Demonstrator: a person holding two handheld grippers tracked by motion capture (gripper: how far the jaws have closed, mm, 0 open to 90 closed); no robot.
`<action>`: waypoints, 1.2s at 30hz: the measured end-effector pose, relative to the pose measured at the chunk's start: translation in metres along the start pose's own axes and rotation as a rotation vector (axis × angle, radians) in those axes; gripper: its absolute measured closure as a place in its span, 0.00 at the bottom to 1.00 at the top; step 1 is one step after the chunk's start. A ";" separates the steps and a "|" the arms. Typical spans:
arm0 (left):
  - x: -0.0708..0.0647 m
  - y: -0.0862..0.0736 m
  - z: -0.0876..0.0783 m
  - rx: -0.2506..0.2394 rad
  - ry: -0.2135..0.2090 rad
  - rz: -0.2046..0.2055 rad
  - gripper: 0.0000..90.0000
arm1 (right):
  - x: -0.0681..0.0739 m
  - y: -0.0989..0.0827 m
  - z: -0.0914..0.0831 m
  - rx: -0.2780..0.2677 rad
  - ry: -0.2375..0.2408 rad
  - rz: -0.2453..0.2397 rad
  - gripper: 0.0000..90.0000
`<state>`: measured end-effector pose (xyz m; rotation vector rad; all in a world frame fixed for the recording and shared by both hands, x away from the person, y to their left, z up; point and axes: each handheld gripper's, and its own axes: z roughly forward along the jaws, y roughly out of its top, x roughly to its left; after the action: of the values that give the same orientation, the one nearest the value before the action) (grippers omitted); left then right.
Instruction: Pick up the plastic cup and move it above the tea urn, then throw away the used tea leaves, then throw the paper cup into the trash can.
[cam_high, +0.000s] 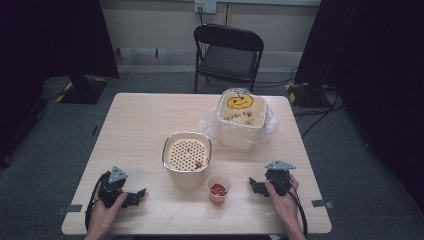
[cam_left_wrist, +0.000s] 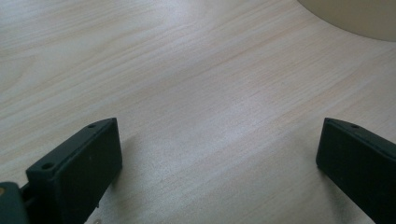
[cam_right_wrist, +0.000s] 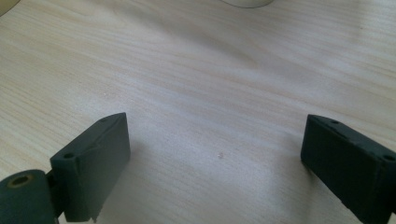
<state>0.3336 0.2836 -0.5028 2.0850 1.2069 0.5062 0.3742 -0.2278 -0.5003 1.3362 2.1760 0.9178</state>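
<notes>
Claws: two, one in each of the person's hands, both low over the near part of the bench.
Left claw (cam_high: 141, 193): held at the near left of the bench, tip pointing right toward the metal container; in the left gripper view its two black jaws stand wide apart with bare wood between them, gripping nothing.
Right claw (cam_high: 253, 184): held at the near right, tip pointing left toward the small cup; in the right gripper view its two jaws are spread wide over bare wood, nothing between them.
Bench (cam_high: 140, 125): one, light wood, rectangular.
Metal container (cam_high: 186, 158): one, rounded-square, standing near the middle of the bench; a pale perforated insert sits in its top, with a few red bits on it.
Small cup (cam_high: 218, 190): one, clear plastic, with red pieces inside; it stands just right of the metal container's near corner, between the two claws and nearer the right one, apart from both.
Bag-lined tub (cam_high: 241, 114): one, at the far right of the bench behind the metal container, wrapped in clear plastic; its pale surface bears a yellow face drawing and dark writing.
Folding chair (cam_high: 227, 55): one, black, on the floor beyond the far edge of the bench.
Grey plates: two, one on top of each claw.
</notes>
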 end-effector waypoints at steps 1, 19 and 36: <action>0.000 0.000 0.000 0.000 0.000 0.000 0.00 | 0.000 0.000 0.000 0.000 0.000 0.000 0.08; 0.000 0.000 0.000 0.002 0.000 0.002 0.00 | 0.000 0.000 0.000 0.000 -0.002 -0.001 0.09; 0.000 0.000 0.000 0.001 -0.002 -0.003 0.00 | 0.034 -0.004 -0.024 0.002 0.257 -0.129 0.20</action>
<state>0.3336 0.2835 -0.5028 2.0841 1.2089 0.5022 0.3411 -0.2061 -0.4870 1.1148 2.4226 1.0866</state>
